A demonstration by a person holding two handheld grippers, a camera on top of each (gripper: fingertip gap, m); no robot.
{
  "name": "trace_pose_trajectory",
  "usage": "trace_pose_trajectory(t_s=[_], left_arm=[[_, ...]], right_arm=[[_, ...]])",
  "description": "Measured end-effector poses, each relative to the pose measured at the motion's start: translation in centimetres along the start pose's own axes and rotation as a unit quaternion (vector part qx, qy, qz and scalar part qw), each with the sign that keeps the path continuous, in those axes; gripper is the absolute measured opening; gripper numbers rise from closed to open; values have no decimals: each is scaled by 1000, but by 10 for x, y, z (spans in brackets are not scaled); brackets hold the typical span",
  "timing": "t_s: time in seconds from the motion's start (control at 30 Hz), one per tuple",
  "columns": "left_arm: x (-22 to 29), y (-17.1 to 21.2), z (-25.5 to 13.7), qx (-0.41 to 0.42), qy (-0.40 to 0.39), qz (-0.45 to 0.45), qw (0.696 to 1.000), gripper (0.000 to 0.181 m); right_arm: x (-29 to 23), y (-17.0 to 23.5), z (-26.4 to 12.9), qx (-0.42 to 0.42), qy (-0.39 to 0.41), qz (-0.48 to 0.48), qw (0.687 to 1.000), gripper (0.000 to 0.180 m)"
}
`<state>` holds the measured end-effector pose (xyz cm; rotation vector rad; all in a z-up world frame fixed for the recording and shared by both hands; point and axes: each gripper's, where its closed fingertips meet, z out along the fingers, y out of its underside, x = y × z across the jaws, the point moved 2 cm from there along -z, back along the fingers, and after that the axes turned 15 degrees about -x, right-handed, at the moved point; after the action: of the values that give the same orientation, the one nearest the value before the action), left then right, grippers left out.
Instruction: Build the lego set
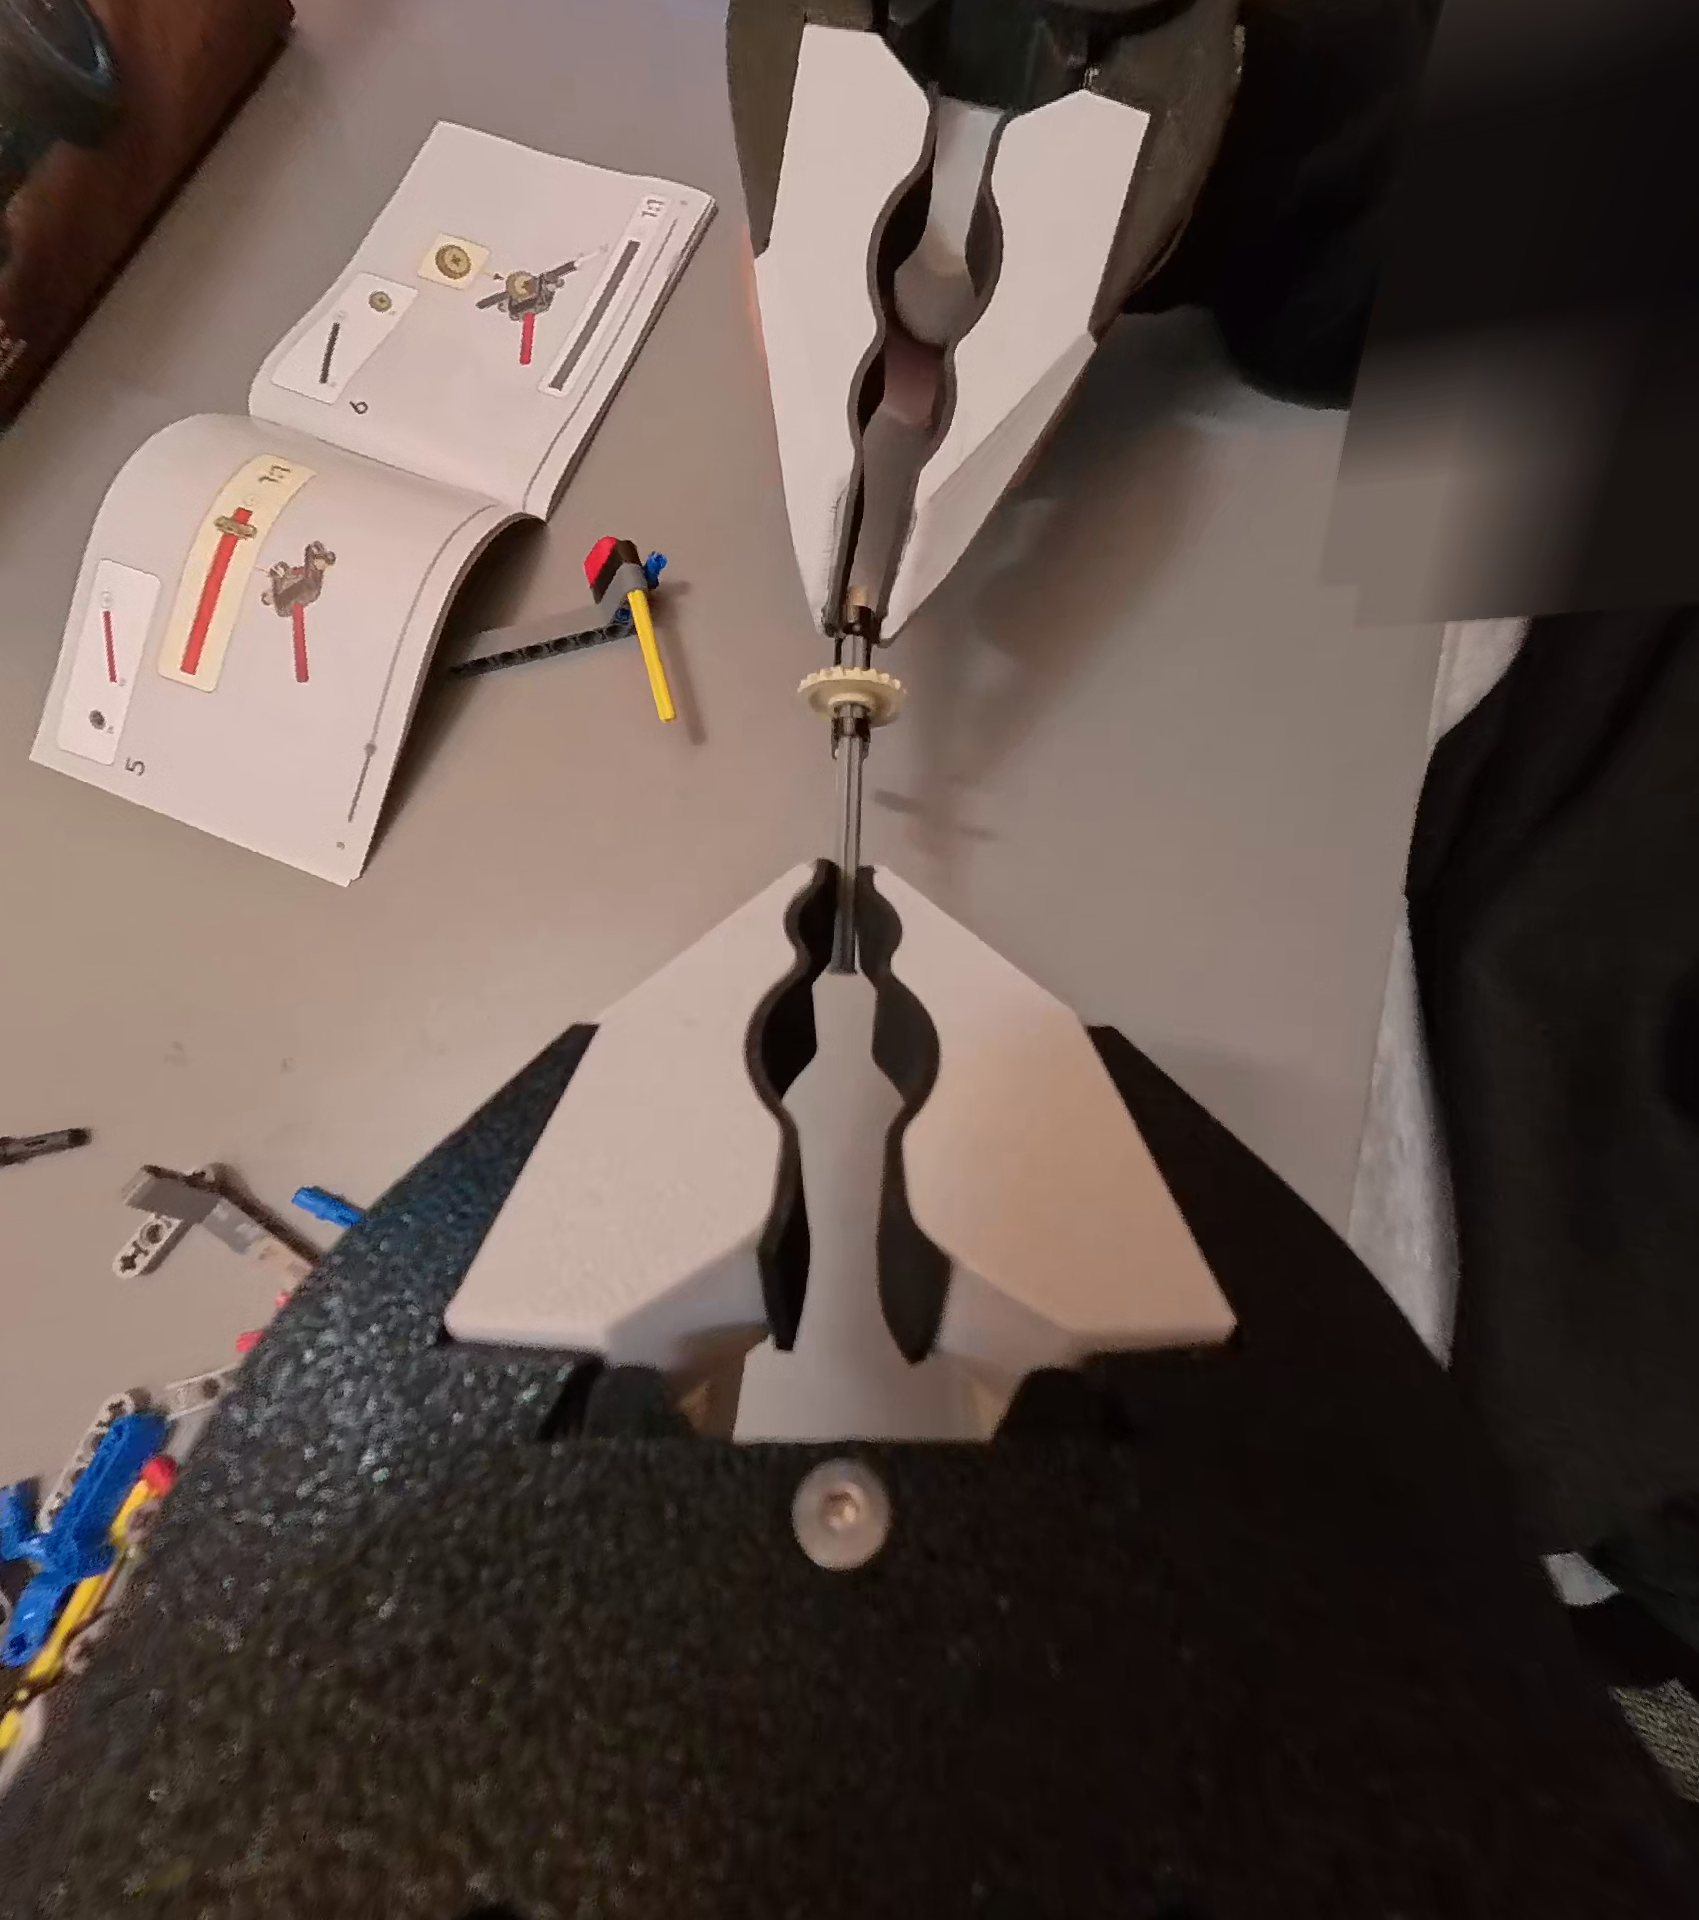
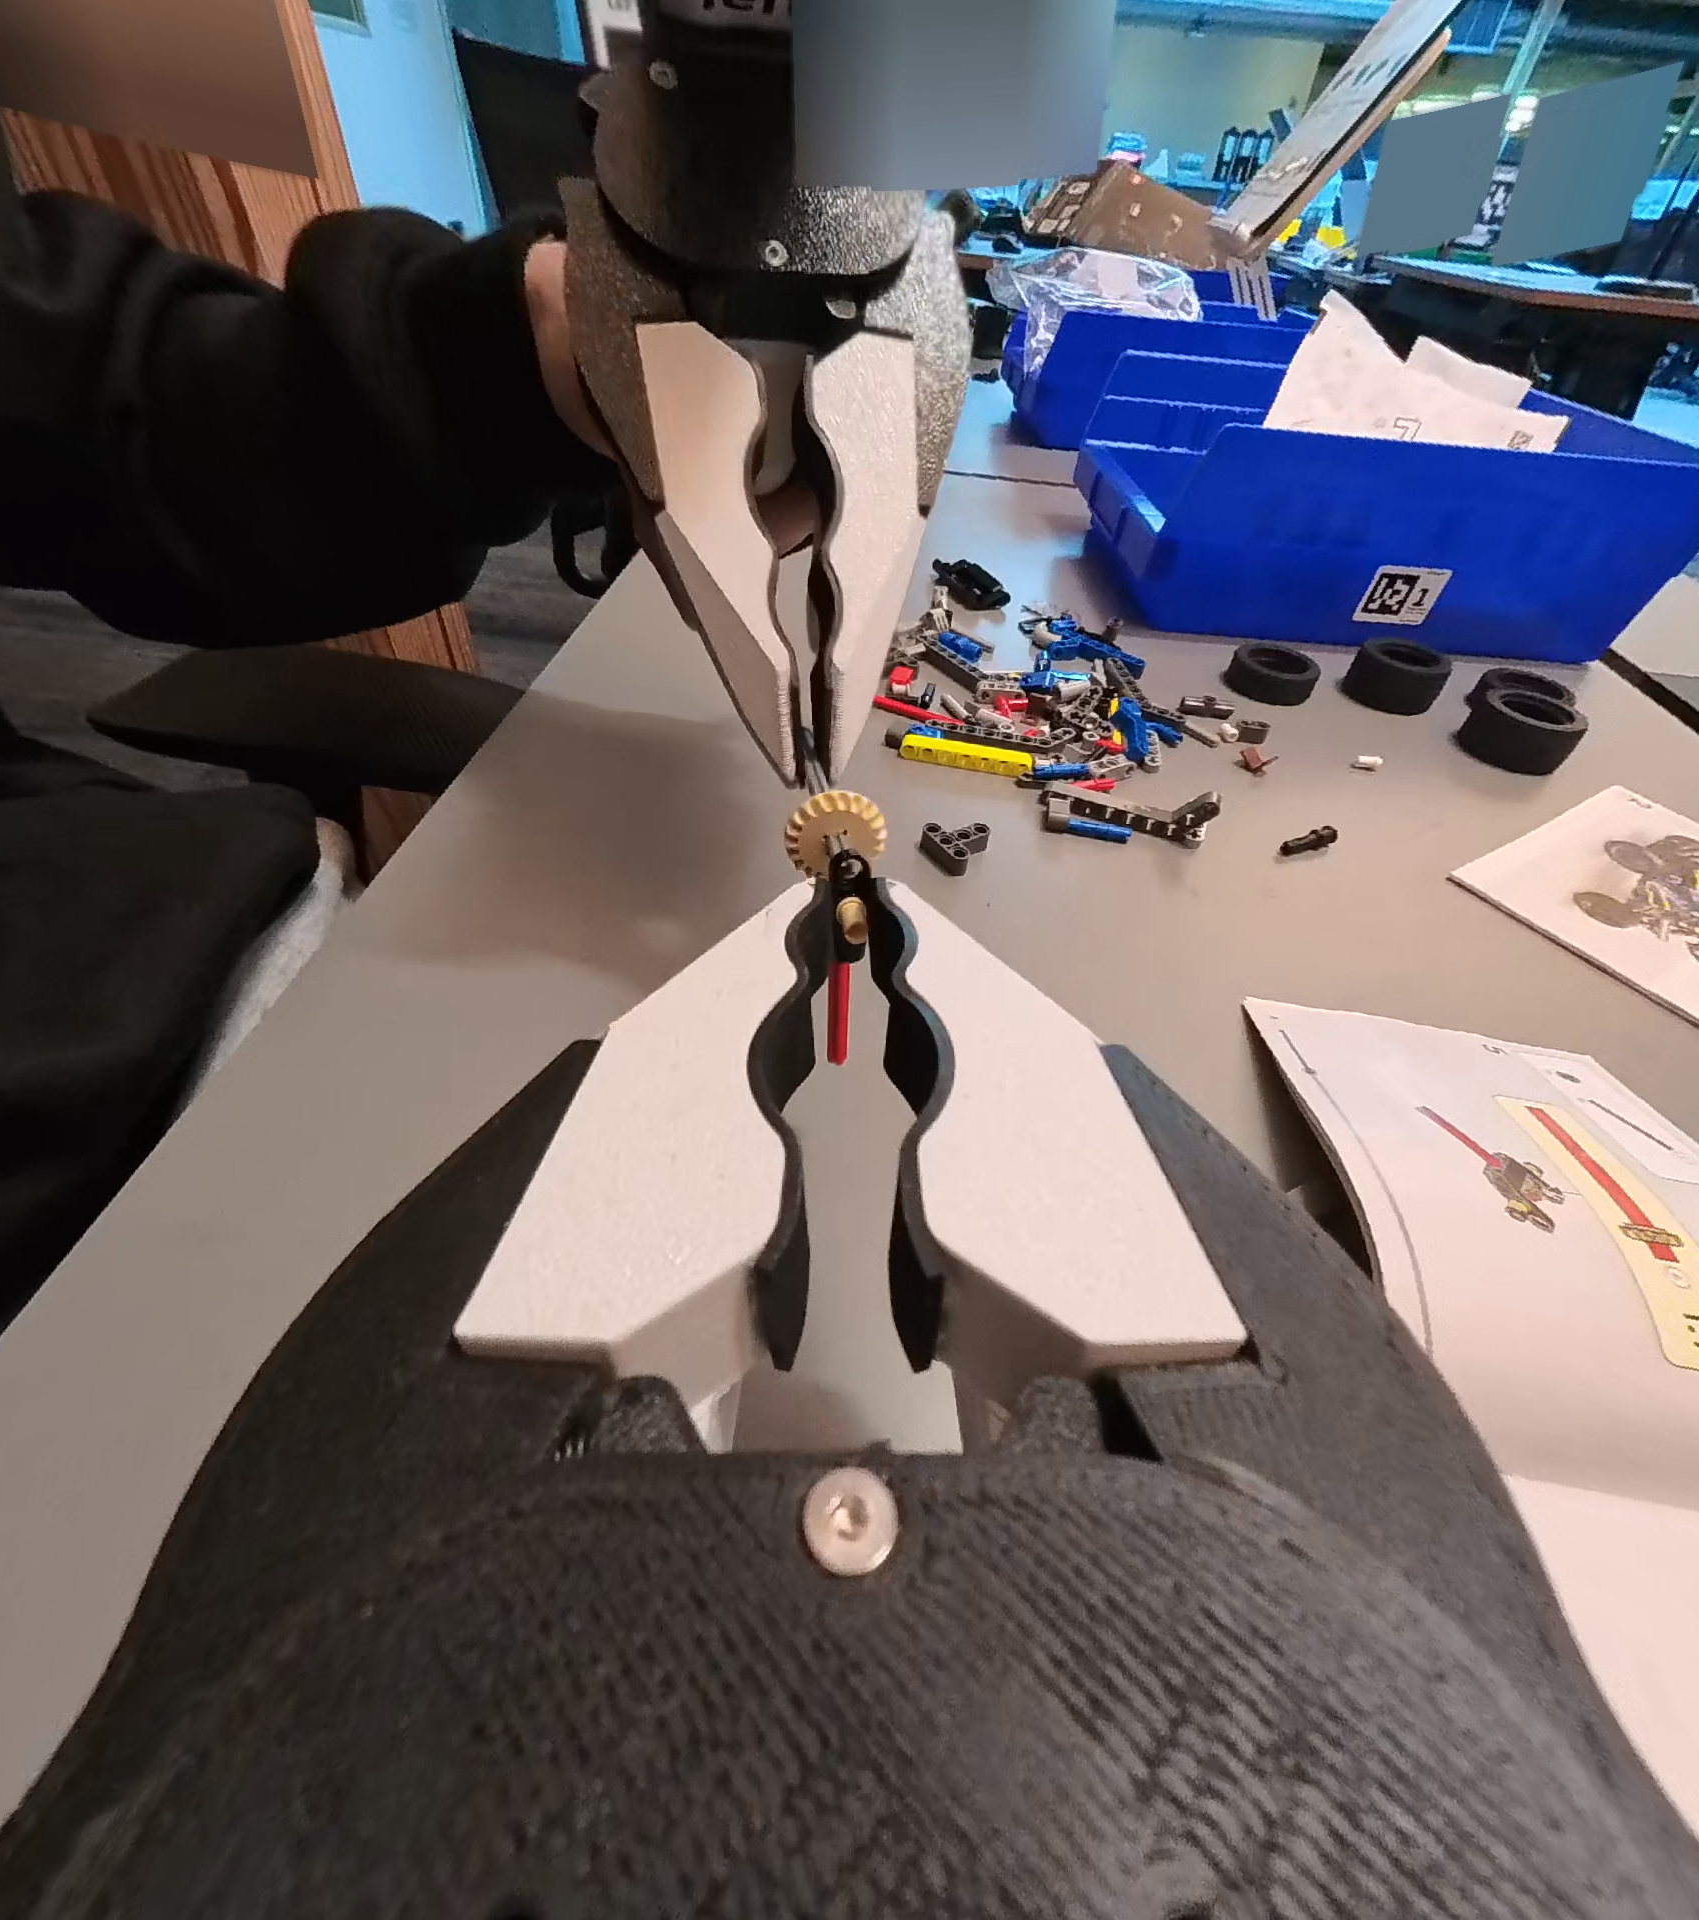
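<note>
My left gripper (image 1: 843, 873) is shut on a dark grey axle (image 1: 847, 800) and holds it above the grey table (image 1: 1136, 831). A tan bevel gear (image 1: 855, 691) sits on that axle. My right gripper (image 1: 855, 623) faces it from the far side. In the right wrist view my right gripper (image 2: 847, 888) is shut on a small black connector assembly (image 2: 847, 873) with a tan pin and a red axle (image 2: 837, 1008) between the fingers. The gear (image 2: 834, 826) lies between both grippers' tips. The left gripper (image 2: 809, 764) comes down from above.
An open instruction booklet (image 1: 325, 540) lies at the left, with a small sub-assembly with a yellow axle (image 1: 637, 613) beside it. Loose pieces (image 2: 1032, 707) are piled mid-table, near black tyres (image 2: 1396, 675) and blue bins (image 2: 1396, 520). A second booklet (image 2: 1655, 914) lies at the right. Spacing between my two grippers at the tips: around 5 centimeters.
</note>
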<state>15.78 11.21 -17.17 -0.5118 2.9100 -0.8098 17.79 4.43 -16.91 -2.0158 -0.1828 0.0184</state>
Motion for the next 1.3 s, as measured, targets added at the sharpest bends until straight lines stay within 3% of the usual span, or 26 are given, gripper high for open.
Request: trace_pose_trajectory(t_s=[0.3, 0.5, 0.67, 0.97, 1.13, 1.3], left_arm=[[-6, 1, 4, 63, 88, -78, 991, 2], [-17, -7, 23, 131, 61, -52, 988, 3], [-24, -14, 31, 166, 55, -48, 984, 16], [-37, -59, 10, 307, 59, -26, 949, 10], [-39, -69, 8, 310, 74, -3, 948, 22], [-49, -72, 3, 317, 16, 4, 948, 8]], right_arm=[[1, 9, 5, -41, 26, -34, 998, 5], [17, 19, -9, -51, 37, 20, 998, 5], [31, 23, -23, -39, 53, 73, 995, 5], [39, 7, -37, 63, 33, 143, 987, 5], [49, 4, -45, 99, 54, 168, 979, 5], [50, 0, -48, 101, 78, 153, 980, 5]])
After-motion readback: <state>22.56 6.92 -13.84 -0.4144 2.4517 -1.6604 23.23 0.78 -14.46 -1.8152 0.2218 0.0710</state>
